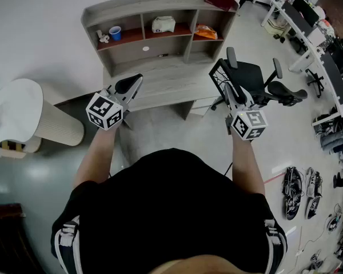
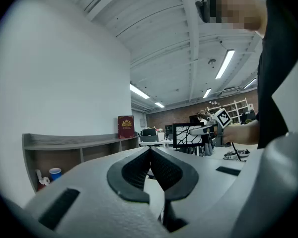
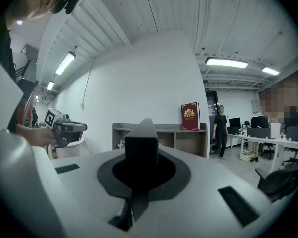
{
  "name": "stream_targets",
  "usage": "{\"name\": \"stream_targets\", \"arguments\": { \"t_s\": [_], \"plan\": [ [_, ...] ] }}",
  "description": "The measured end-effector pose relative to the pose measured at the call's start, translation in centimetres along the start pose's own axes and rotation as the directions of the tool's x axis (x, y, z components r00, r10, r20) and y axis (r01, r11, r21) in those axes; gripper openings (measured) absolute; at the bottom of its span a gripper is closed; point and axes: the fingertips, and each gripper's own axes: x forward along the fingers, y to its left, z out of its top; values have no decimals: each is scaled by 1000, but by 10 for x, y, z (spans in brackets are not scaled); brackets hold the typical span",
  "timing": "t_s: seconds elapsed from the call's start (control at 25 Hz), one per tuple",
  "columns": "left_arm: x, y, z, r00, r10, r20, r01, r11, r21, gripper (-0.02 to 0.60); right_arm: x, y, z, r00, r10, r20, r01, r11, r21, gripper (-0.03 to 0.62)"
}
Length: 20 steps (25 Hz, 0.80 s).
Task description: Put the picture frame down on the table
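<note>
While the right gripper (image 1: 231,90) clamps the black, branch-patterned picture frame (image 1: 219,75) beside the grey wooden desk (image 1: 166,87), the left gripper (image 1: 132,84) has its jaws together, empty. Carry stage, by my reading; lowering onto the desk should follow.

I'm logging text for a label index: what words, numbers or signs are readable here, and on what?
No text is legible.
Red book: gold crest and lettering, too blurred to read.
Marker cubes: square patterns only, no words.
Picture frame: branch design, no text.
</note>
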Motion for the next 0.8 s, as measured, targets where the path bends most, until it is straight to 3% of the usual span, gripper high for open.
{"name": "stream_targets", "arguments": {
  "t_s": [0.8],
  "plan": [
    [45, -73, -21, 998, -1, -69, 0, 1000, -15, 18, -36, -52, -11, 995, 84, 50, -87, 994, 68, 15]
  ]
}}
